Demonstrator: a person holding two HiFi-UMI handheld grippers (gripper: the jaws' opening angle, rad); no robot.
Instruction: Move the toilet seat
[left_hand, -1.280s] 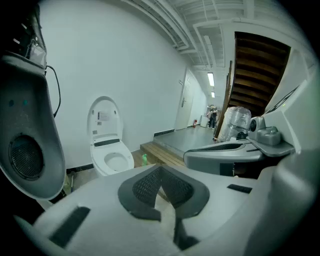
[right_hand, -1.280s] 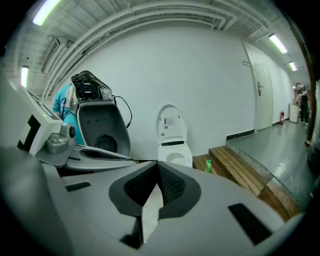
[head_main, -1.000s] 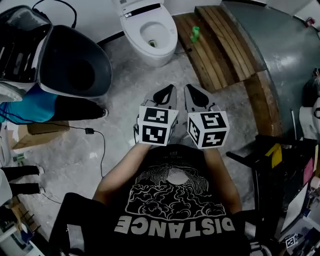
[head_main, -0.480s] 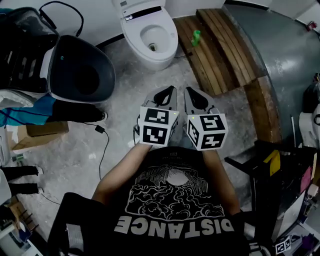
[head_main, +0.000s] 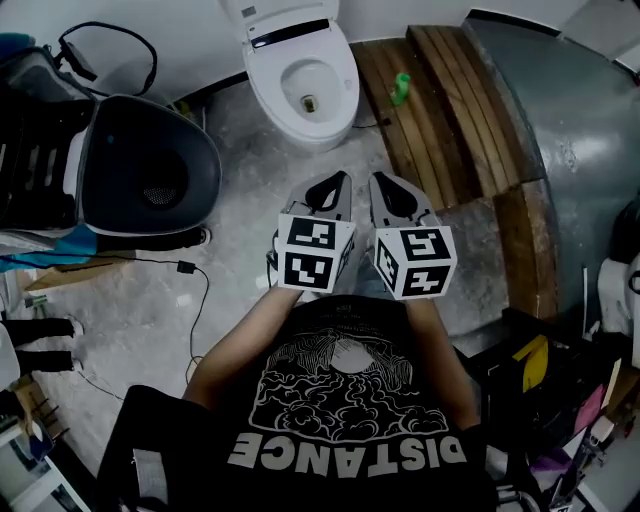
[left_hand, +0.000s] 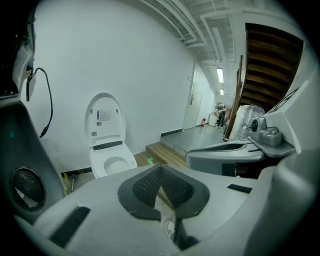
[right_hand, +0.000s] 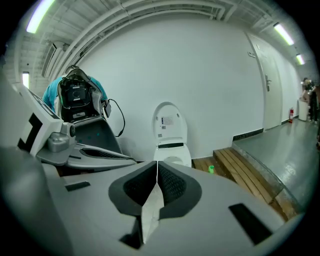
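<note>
A white toilet (head_main: 303, 85) stands against the far wall, its cover (left_hand: 103, 122) upright and its bowl (right_hand: 172, 156) uncovered. Whether the seat ring lies on the bowl I cannot tell. My left gripper (head_main: 335, 180) and right gripper (head_main: 383, 180) are held side by side in front of my chest, pointing at the toilet from some way back. Both are shut with nothing between the jaws; in the left gripper view the left gripper (left_hand: 161, 172) has its pads together, and the right gripper (right_hand: 157, 170) likewise in its own view. Nothing touches the toilet.
A large dark grey tub (head_main: 145, 165) stands left of the toilet, with black gear behind it. A wooden step (head_main: 440, 90) with a small green bottle (head_main: 401, 88) on it lies to the right, beside a grey raised floor (head_main: 575, 130). A cable (head_main: 190, 275) crosses the concrete floor.
The toilet, tub and wooden step have slid down and closer in the head view as I walk toward them. Both grippers stay shut and side by side.
</note>
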